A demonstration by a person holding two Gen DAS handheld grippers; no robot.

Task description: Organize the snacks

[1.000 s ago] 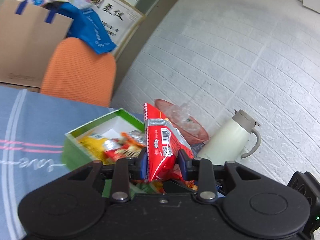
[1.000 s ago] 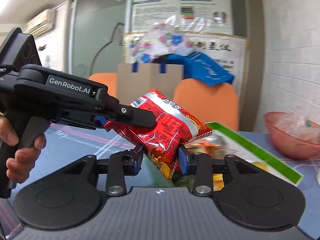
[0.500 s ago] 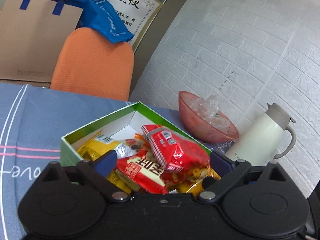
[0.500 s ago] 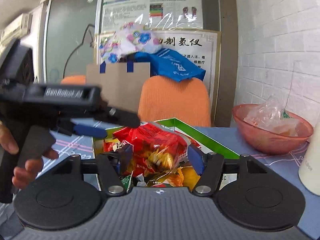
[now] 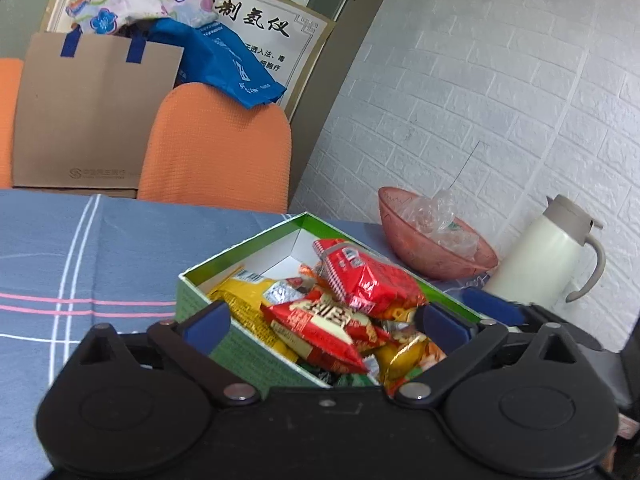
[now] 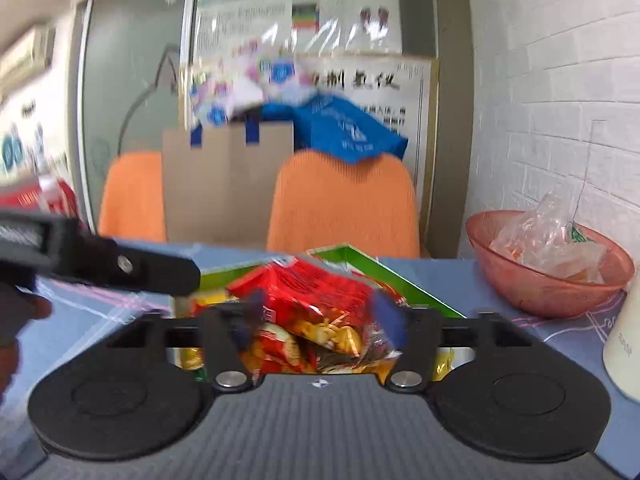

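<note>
Item: green-walled, white-lined cardboard box [image 5: 192,292], open at the top, standing on the blue cloth-covered surface [image 5: 80,248]. All places below are given from this box.

Contents: a heap of foil snack packets. Topmost is a red crinkled foil snack packet with a white barcode panel [image 5: 366,276], lying loose on the pile toward the box's far corner. Its long axis runs roughly from that far corner down toward the near right wall. Beneath it lie a flatter red packet with pale lettering [image 5: 320,324] and a yellow packet [image 5: 244,292] against the near left wall.

Left gripper [image 5: 324,322]: just at the near edge of the box, jaws spread wide and holding nothing; the pile sits ahead of and between them.

Right gripper [image 6: 320,318]: also at the near side of the box, jaws apart, straddling the heap without pinching it (the view is motion-blurred, so contact with the foil cannot be ruled out). The topmost red packet lies directly beyond its jaws.

Relation that matters: neither gripper holds a packet, and both face the same full box, the right one more squarely in line with the top packet. By my reckoning, any further tidying calls for the jaws to cross that packet's short width, not its length.

Near the box, right side: a pink translucent bowl holding crumpled clear plastic [image 5: 436,240], and beyond it a cream-white thermal jug with a grey lid [image 5: 540,256].
</note>
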